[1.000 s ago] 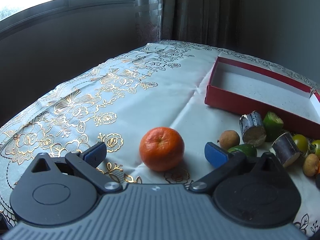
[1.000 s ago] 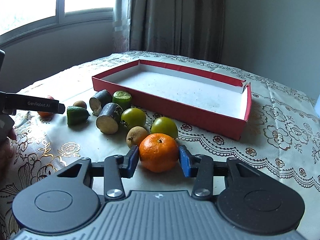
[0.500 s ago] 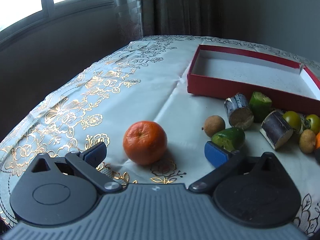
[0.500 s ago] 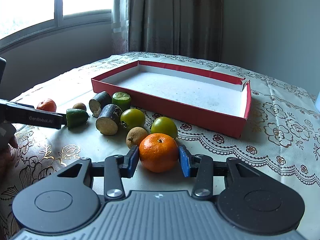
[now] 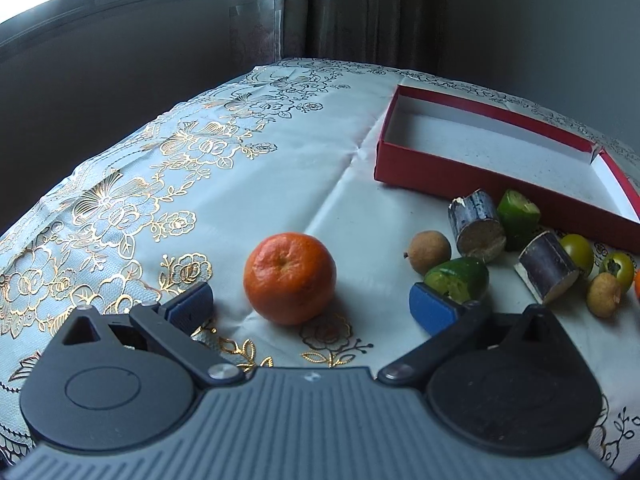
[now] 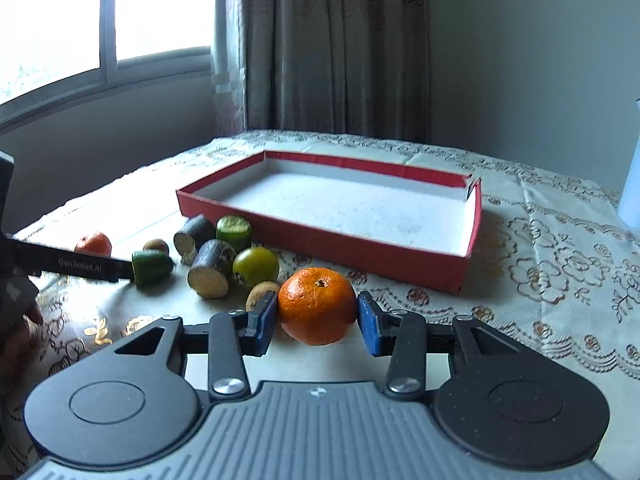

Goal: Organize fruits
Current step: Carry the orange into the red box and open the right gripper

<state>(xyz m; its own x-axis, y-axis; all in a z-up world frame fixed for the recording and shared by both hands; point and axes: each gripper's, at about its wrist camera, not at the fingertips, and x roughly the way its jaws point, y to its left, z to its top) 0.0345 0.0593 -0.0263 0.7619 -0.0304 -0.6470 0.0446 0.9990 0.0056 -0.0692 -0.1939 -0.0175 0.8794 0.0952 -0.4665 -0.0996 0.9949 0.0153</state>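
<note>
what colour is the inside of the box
White inside, red outside; the box shows best in the right wrist view.

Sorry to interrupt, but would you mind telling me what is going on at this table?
A person is sorting fruit with two handheld grippers. The right gripper has its jaws closed on a tangerine. The left gripper is open around a second tangerine resting on the tablecloth. The red box holds nothing yet.

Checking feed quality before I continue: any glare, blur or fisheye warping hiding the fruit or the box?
Right wrist view: the window is blown out and washes the tablecloth beside the red box; the held orange is sharp. Left wrist view: dimmer, even light, loose orange clear; edges curve.
</note>
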